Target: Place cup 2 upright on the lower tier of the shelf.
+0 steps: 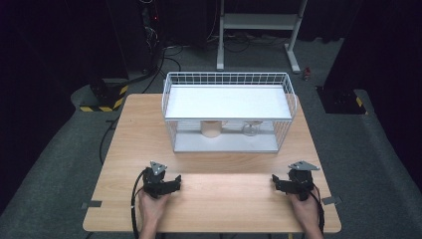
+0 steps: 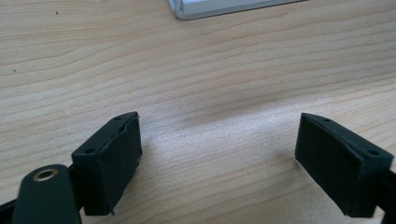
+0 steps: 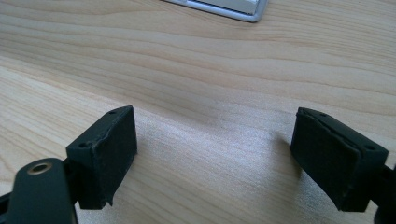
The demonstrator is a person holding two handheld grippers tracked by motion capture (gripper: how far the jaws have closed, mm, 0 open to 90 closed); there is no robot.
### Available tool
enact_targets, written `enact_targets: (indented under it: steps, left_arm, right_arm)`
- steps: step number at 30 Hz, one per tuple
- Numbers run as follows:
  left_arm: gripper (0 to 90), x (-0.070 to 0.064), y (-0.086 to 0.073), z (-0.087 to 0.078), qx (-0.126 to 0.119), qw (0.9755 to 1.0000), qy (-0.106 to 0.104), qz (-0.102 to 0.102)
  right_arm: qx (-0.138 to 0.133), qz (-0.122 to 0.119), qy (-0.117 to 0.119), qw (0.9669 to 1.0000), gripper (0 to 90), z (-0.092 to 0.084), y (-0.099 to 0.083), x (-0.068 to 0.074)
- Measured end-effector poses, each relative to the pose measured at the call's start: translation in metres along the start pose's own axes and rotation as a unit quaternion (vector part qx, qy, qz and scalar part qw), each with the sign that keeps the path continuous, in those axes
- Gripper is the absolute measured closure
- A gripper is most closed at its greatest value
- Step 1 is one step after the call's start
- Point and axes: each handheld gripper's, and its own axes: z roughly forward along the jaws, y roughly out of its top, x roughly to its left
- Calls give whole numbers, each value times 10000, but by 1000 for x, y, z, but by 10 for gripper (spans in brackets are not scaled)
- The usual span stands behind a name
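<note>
Black fingers wide apart on L gripper (image 2: 219, 154) & R gripper (image 3: 215, 154), nothing held.

In the high view, the cream cup (image 1: 211, 128) and the clear glass (image 1: 251, 130) on the lower level of the white wire rack (image 1: 169, 107) are covered at the top by the rack's white shelf, so their rims and any contents cannot be made out, and the glass is too small and faint to tell its shape. The person's forearms are cut off by the bottom edge there, and each hand hides the rear of the left gripper (image 1: 175, 182) and the right gripper (image 1: 276, 183). In the left gripper view only a corner of the rack's grey base (image 2: 219, 8) enters at the top edge, and in the right gripper view the same base is likewise cut off at the top.
</note>
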Motion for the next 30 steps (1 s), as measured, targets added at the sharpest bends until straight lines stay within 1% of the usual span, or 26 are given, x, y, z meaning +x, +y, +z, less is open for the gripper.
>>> enact_targets:
  steps: [4, 5, 6, 30]
  left_arm:
    - [150, -2, -1, 0, -24, 10000, 42, 47]
    - [150, -2, -2, 0, -28, 9999, 72, 110]
    - [149, -3, -2, 0, -26, 9999, 85, 116]
    - [150, -3, -2, 0, -23, 9999, 102, 91]
  right_arm:
    - [0, 1, 0, 10000, 147, 0, 0, 0]
    - [4, 14, 0, 10000, 147, 0, 0, 0]
    - [0, 0, 0, 10000, 147, 0, 0, 0]
    - [3, 11, 0, 10000, 147, 0, 0, 0]
